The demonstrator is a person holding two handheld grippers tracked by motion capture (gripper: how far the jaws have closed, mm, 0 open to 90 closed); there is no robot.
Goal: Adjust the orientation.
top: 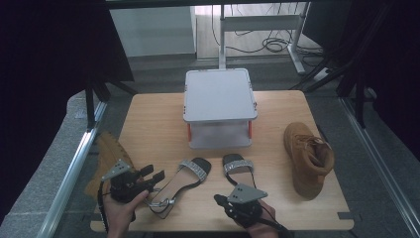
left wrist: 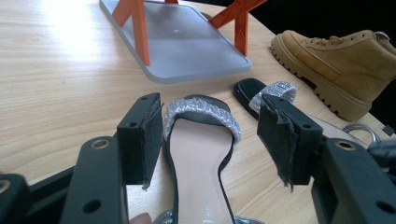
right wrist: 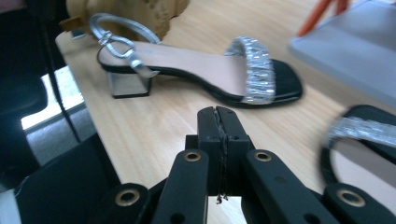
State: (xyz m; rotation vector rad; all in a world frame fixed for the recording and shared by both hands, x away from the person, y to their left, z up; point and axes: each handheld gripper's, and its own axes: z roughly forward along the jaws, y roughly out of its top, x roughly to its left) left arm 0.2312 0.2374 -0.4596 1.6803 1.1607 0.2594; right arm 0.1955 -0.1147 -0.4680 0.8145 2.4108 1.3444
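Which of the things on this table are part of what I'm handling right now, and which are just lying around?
In hand:
- left sandal, lying between the open fingers of the left gripper, not yet clamped
- right sandal, beside the shut right gripper

Lying about:
- grey two-tier rack
- tan boot at the right
- second tan boot at the left edge

Two black sandals with glittering silver straps are counted at the lower centre of the high view: one sandal (top: 181,181) to the left, the other sandal (top: 236,168) beside it. Two tan boots are counted, one boot (top: 307,158) at right, another boot (top: 110,158) at lower left. One grey two-tier rack (top: 219,94) is seen at centre.
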